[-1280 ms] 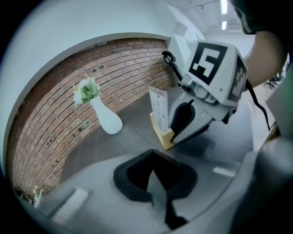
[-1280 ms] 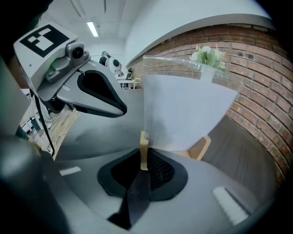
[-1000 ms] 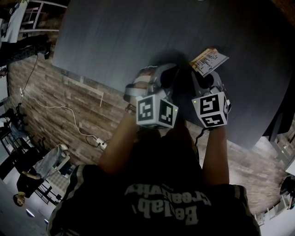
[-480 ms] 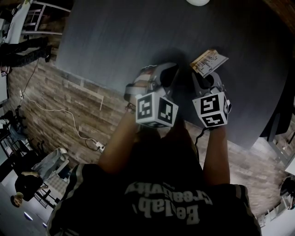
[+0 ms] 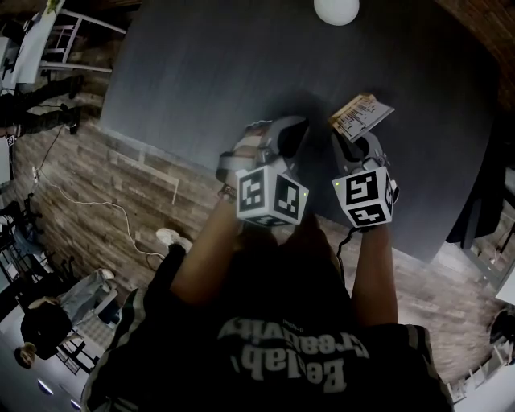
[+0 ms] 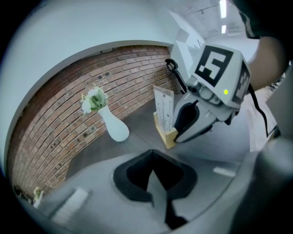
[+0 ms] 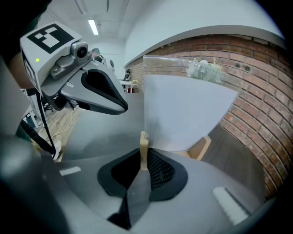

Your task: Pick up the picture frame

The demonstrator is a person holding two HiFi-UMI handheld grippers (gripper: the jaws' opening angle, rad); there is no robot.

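Note:
The picture frame (image 5: 362, 117) is a clear panel with a white sheet on a pale wooden base. My right gripper (image 5: 355, 138) is shut on it over the dark table (image 5: 201, 72). In the right gripper view the wooden edge (image 7: 143, 151) is pinched between the jaws, and the white panel (image 7: 183, 114) fills the view above. The left gripper view shows the frame (image 6: 165, 114) upright in the right gripper's fingers (image 6: 187, 123). My left gripper (image 5: 296, 133) hovers just left of it, shut on nothing, its jaws meeting (image 6: 153, 176).
A white vase (image 6: 112, 125) with pale flowers stands on the table by the brick wall (image 6: 68, 119); the head view shows it at the far edge (image 5: 336, 10). The table's near edge runs along a wood floor (image 5: 105, 185) with a cable.
Both grippers have risen slightly together, the frame still in the right one. The white vase has come into the top of the head view.

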